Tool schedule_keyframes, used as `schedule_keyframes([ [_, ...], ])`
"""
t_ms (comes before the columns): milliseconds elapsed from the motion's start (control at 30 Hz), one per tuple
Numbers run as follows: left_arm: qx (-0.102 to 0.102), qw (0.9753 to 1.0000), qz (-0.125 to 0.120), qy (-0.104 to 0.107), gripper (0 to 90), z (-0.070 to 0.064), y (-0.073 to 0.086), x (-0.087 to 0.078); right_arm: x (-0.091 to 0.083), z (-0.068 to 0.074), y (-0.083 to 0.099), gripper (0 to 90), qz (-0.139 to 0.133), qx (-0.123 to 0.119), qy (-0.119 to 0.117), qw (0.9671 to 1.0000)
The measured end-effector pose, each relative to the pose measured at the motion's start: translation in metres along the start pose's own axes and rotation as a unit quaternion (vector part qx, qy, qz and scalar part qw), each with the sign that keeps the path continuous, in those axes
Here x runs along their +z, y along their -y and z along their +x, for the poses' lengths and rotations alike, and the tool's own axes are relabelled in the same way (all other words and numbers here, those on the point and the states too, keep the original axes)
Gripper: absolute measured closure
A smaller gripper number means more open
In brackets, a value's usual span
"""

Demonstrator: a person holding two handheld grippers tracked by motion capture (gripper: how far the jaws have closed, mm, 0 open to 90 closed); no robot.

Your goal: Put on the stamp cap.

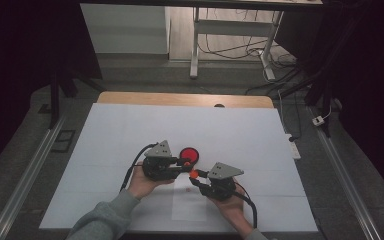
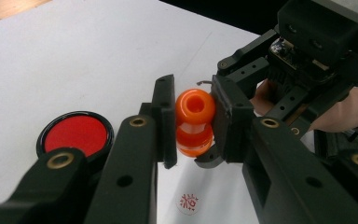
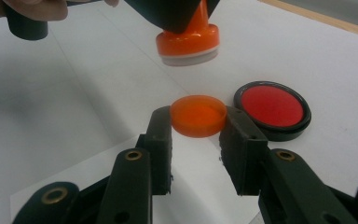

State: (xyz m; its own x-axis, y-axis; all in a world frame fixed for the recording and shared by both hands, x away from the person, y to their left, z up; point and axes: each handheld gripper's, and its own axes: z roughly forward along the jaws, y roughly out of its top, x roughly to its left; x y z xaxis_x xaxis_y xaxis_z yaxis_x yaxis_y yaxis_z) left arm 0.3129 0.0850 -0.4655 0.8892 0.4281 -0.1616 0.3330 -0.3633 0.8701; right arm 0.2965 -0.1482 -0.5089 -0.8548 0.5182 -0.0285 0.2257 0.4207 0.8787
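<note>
My left gripper (image 2: 193, 123) is shut on an orange stamp (image 2: 195, 112) and holds it upright above the table. In the right gripper view the stamp (image 3: 188, 39) hangs overhead, its pale printing face down. Just under it, my right gripper (image 3: 198, 128) is shut on the stamp's round orange cap (image 3: 198, 115), hollow side up and apart from the stamp. In the high view the left gripper (image 1: 185, 163) and right gripper (image 1: 195, 176) meet tip to tip at the table's middle. A round red ink pad (image 1: 189, 154) in a black case lies open beside them.
A white slip of paper (image 3: 200, 182) lies under the grippers and carries a small red stamp mark (image 2: 189, 203). The white table sheet (image 1: 130, 135) spreads wide around it. The ink pad (image 3: 272, 108) sits close to my right jaw.
</note>
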Motion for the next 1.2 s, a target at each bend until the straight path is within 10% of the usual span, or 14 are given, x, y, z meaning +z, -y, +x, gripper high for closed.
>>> schedule_keyframes([
  [1200,0.003,0.9997,0.023,0.008,71.9,-0.002,0.004,0.016,-0.001,0.0,-0.001,63.9,0.004,-0.001,-0.002,1.0],
])
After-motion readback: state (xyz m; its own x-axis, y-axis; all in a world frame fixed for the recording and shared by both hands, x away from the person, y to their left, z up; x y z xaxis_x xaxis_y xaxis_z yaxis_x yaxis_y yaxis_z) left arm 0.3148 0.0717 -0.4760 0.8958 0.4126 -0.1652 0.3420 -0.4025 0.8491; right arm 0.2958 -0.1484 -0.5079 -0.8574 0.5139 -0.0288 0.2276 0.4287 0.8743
